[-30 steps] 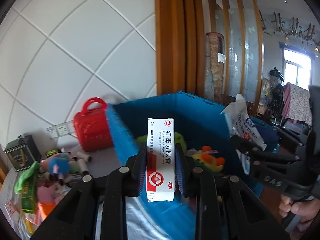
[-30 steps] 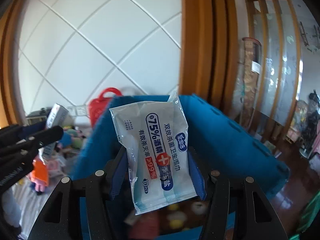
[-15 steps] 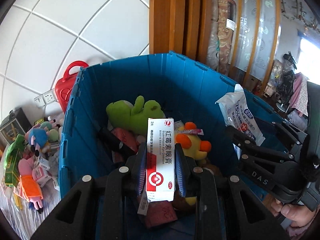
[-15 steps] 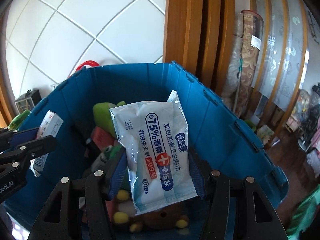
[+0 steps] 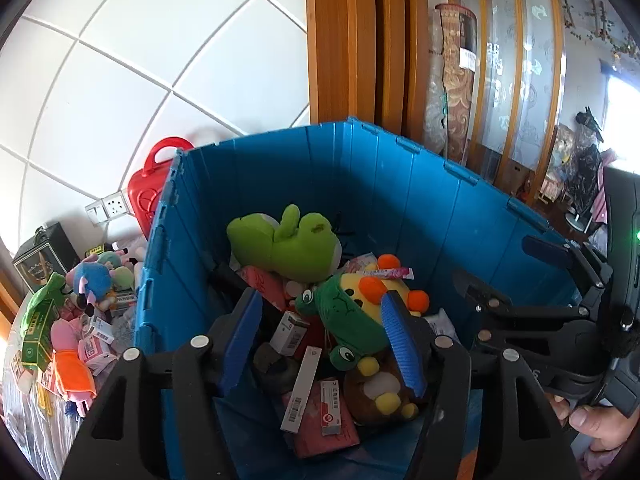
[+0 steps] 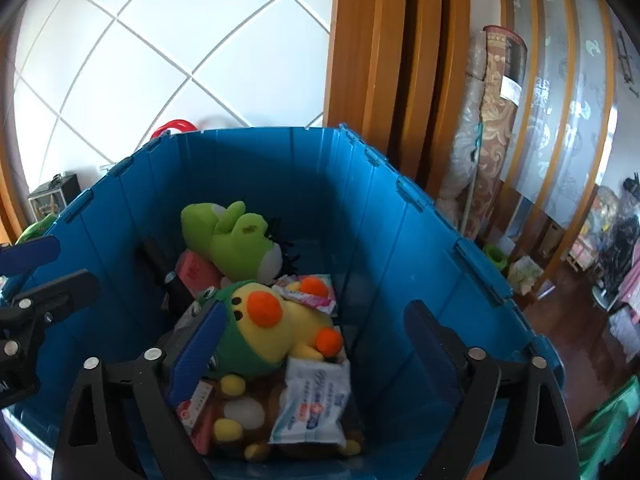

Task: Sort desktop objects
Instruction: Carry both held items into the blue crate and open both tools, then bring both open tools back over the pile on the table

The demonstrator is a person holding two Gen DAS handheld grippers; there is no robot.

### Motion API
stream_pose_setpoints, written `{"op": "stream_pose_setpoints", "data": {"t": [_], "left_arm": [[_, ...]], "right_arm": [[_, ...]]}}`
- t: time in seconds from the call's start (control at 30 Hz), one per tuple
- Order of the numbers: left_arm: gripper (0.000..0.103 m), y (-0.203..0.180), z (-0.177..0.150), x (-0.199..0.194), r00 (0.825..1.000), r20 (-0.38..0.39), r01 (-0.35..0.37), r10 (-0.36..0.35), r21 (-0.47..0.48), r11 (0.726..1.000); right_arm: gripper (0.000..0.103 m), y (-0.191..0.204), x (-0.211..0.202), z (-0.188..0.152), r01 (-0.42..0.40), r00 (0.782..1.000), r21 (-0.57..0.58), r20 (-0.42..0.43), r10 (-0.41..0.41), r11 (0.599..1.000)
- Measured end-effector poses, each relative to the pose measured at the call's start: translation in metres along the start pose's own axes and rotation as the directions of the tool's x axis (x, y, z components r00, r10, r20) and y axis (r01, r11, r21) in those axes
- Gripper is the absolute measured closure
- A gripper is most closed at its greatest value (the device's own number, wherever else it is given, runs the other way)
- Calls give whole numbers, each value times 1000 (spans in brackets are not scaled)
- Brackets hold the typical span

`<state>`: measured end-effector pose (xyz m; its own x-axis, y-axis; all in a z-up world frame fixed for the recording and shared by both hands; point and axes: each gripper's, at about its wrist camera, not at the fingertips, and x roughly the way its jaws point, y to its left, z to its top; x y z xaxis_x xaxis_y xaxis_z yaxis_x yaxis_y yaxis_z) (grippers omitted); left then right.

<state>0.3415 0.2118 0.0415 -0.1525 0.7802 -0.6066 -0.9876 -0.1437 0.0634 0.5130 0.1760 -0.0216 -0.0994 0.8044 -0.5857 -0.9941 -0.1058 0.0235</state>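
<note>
Above blue bin [image 5: 400, 184]: left tool [image 5: 322, 340], right tool [image 6: 312, 344] spread, empty.

White tiled wall [image 5: 120, 80], wooden door frame [image 5: 348, 40], rolled carpet [image 6: 492, 120] leaning beside it.

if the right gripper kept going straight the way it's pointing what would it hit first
Probably the wet wipes pack, lying between the open right gripper fingers atop the brown plush in the blue bin. Depth is unclear; the yellow duck plush sits close.
</note>
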Motion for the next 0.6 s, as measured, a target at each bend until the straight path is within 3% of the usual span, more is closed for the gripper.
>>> {"op": "stream_pose_setpoints", "data": {"t": [0.07,0.3,0.4,0.6], "left_arm": [[38,2,-2,-6,1000,15,-4,4,-3,1000],[31,25,-8,-39,993,109,-43,48,-48,998],[24,45,-14,-56,986,143,-76,87,-84,994],[23,106,-32,-84,966,173,-162,193,-177,971]], "right_arm": [[0,1,-3,1,3,1000,-5,9,-3,1000],[0,10,-22,7,-26,998,-10,62,27,1000],[0,23,-33,12,-75,991,-25,108,78,997],[0,70,-46,24,-167,972,-73,157,177,983]]}}
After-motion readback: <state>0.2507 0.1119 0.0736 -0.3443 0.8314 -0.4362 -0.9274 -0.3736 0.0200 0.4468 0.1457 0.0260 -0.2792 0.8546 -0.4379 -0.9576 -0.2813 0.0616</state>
